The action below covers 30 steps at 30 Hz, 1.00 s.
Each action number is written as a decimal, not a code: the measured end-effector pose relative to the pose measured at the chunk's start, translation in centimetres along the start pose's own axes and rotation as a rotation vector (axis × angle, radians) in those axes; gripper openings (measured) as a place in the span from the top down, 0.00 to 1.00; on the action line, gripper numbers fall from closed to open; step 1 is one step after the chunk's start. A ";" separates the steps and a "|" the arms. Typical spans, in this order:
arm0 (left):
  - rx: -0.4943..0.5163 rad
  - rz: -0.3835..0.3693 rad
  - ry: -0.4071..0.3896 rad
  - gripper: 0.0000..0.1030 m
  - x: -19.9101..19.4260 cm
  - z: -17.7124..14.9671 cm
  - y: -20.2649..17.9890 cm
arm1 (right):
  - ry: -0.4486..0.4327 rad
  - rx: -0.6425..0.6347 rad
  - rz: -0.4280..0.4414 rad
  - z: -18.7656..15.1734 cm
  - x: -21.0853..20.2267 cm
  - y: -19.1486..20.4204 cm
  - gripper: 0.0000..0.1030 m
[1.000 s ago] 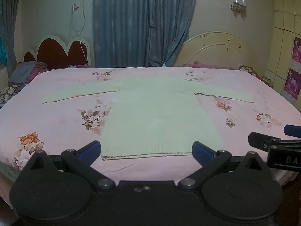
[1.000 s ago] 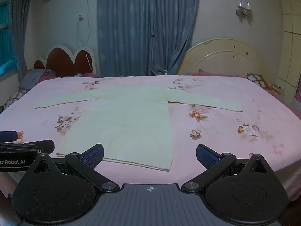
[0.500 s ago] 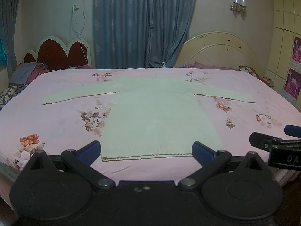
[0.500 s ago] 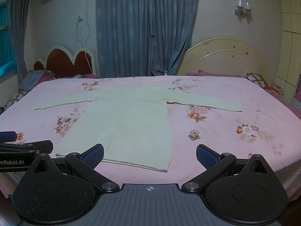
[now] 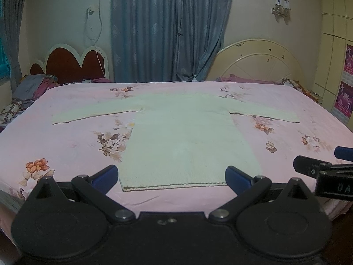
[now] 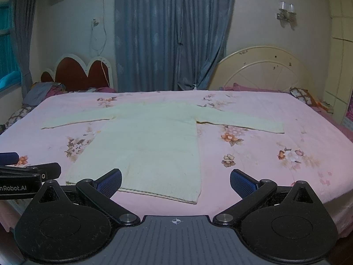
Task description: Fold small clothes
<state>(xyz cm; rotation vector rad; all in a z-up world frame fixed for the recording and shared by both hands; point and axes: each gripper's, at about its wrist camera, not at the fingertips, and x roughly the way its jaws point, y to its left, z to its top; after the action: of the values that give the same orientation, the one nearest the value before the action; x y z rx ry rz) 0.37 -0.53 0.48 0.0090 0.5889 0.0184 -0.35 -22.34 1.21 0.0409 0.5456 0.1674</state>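
A pale cream long-sleeved sweater [image 5: 185,137] lies flat on the pink floral bedspread [image 5: 66,141], sleeves spread to both sides and hem toward me. It also shows in the right wrist view [image 6: 152,141]. My left gripper [image 5: 171,177] is open and empty, held just short of the hem, its fingers level with the two hem corners. My right gripper [image 6: 175,182] is open and empty, in front of the hem's right corner. Each gripper shows at the edge of the other's view: the right one [image 5: 324,170], the left one [image 6: 28,172].
The bed's near edge lies just below both grippers. A red heart-shaped headboard [image 5: 70,66] and a pile of clothes [image 5: 33,86] are at the far left. A cream round headboard [image 5: 260,64] and blue curtains [image 5: 167,28] stand behind the bed. A cupboard [image 5: 337,44] is at the right.
Both views have shifted only slightly. The grippers stay open and the sweater has not moved.
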 end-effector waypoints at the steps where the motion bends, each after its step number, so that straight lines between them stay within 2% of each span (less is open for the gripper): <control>1: -0.001 0.000 0.000 0.00 0.0 0.0 0.0 | 0.000 0.000 0.001 0.0 0.0 0.0 0.00; 30: -0.006 0.007 0.001 0.00 -0.2 0.1 0.6 | 0.000 -0.001 0.000 -0.3 0.1 -0.1 0.00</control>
<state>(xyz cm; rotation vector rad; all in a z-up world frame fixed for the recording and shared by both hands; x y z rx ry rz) 0.23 0.06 0.75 0.0058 0.5899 0.0271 -0.42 -22.47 0.85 0.0403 0.5457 0.1680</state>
